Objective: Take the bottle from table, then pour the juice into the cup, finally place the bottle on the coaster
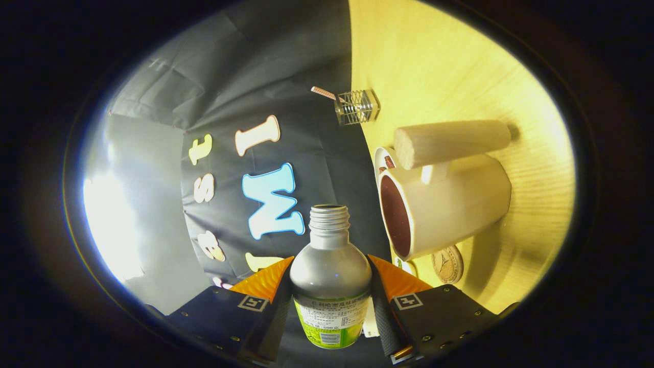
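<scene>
The bottle (330, 278) is clamped between both fingers of the tool (330, 301), its uncapped neck pointed forward and the whole view rolled, so it is judged to be tipped for pouring. The cup (443, 204) is seen just beside the neck, its mouth turned toward it, with dark liquid inside. A coaster (448, 264) is seen on the surface (460, 61) by the cup's base. A spill is risked: the neck is set off to one side of the rim, so juice could be thrown onto the surface if the tilt is deepened before alignment. The smooth bottle could also be twisted in the grip.
</scene>
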Demonstrator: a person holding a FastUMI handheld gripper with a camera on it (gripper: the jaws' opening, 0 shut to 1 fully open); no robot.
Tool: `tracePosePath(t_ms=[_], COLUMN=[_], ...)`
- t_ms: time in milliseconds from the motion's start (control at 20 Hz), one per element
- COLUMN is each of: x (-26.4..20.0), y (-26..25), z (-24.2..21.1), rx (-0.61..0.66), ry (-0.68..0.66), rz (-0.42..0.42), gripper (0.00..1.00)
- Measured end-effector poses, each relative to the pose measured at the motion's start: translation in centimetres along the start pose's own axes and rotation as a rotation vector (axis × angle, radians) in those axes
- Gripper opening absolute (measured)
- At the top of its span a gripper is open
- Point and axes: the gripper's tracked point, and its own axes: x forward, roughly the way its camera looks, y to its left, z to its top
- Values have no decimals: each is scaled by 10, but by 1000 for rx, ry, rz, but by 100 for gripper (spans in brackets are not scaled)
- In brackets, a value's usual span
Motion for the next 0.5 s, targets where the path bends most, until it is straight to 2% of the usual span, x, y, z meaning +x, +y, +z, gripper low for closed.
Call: tracePosePath(t_ms=[250, 500], x=[-1, -2], y=[-4, 4], z=[-3, -2], rx=[-214, -385], ry=[21, 15], rz=[-48, -44], gripper=[74, 74])
